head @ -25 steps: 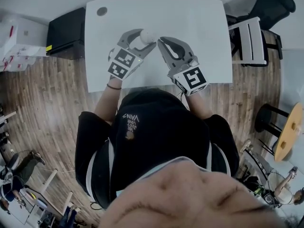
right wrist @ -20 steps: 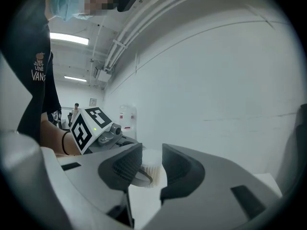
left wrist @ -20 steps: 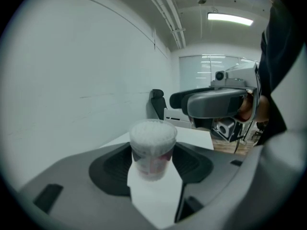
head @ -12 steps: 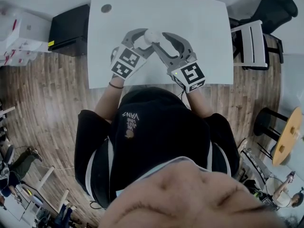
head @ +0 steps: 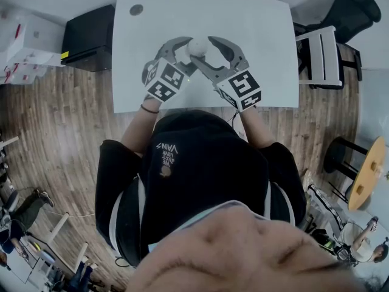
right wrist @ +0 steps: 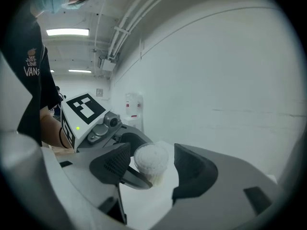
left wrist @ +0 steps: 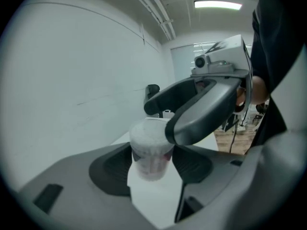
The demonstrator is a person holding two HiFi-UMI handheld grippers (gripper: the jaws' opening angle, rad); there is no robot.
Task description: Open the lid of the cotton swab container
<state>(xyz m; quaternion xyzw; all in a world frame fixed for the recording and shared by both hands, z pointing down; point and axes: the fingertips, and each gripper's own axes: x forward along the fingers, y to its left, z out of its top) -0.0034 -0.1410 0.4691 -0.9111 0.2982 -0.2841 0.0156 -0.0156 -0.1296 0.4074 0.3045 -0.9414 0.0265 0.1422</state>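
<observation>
A small clear cotton swab container [head: 197, 45] with white swab heads at its top stands on the white table [head: 261, 29]. My left gripper [head: 189, 53] is shut on its body; in the left gripper view the container [left wrist: 148, 140] sits pressed between the dark pads of the left gripper [left wrist: 152, 161]. My right gripper [head: 204, 51] has just been opening its jaws and is open. In the right gripper view the container [right wrist: 151, 158] stands between the right gripper [right wrist: 153, 169] jaws with a gap on each side. One left finger [right wrist: 128, 177] shows under it.
A black box [head: 88, 38] stands off the table's left edge. A dark round spot [head: 136, 10] marks the far left corner of the table. A chair [head: 322, 53] stands at the right. The near table edge runs just behind both grippers.
The right gripper's jaws went from shut to wide open and moved in, so they now stand on either side of the container's top. The left gripper kept its hold.
</observation>
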